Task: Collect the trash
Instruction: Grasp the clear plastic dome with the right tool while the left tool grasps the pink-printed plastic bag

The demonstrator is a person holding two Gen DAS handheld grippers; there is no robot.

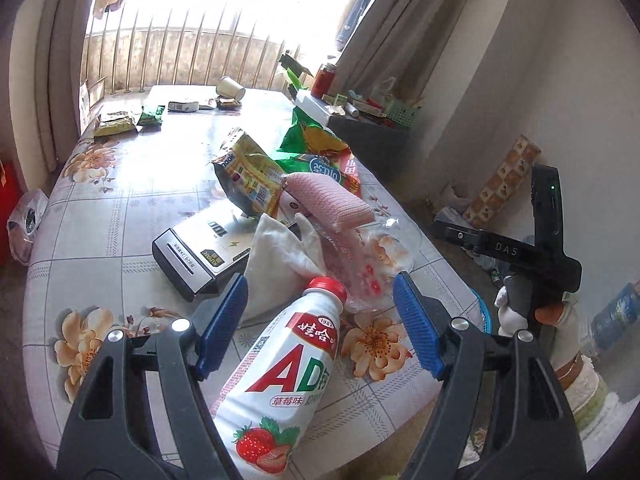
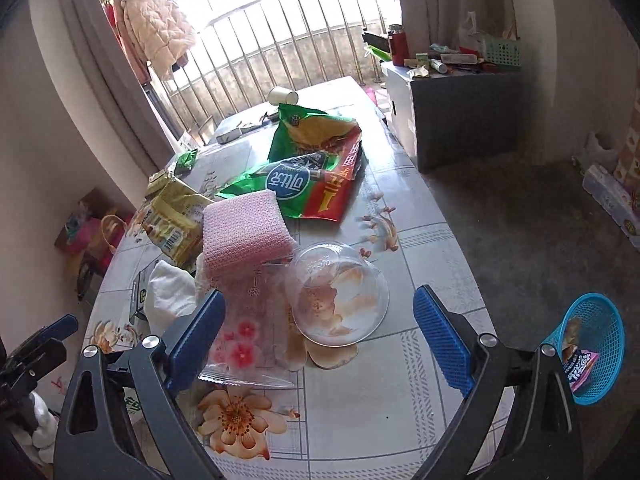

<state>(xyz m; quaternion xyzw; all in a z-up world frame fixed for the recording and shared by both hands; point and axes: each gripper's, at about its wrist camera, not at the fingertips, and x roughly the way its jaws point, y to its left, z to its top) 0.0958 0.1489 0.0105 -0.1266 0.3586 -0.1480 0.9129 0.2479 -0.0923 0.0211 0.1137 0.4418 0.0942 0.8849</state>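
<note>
Hovering over the table (image 2: 420, 264) edge (floor beyond), right gripper (image 2: 320, 340) gapes.

Black grippers, blue ribbed fingers (image 1: 416, 322), silver screws (image 2: 488, 339)

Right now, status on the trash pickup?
Left gripper open, fingers astride white bottle. Right gripper open over clear bowl. Blue basket off table edge.

Both wrist views look down-forward over the floral-tiled counter (image 1: 120, 208) toward the far barred window (image 2: 280, 40). Left view sits close, low. Right view sits slightly higher. Shared: pink mesh sponge (image 1: 332, 200) (image 2: 244, 232), green snack bag (image 1: 316, 140) (image 2: 308, 132).
</note>
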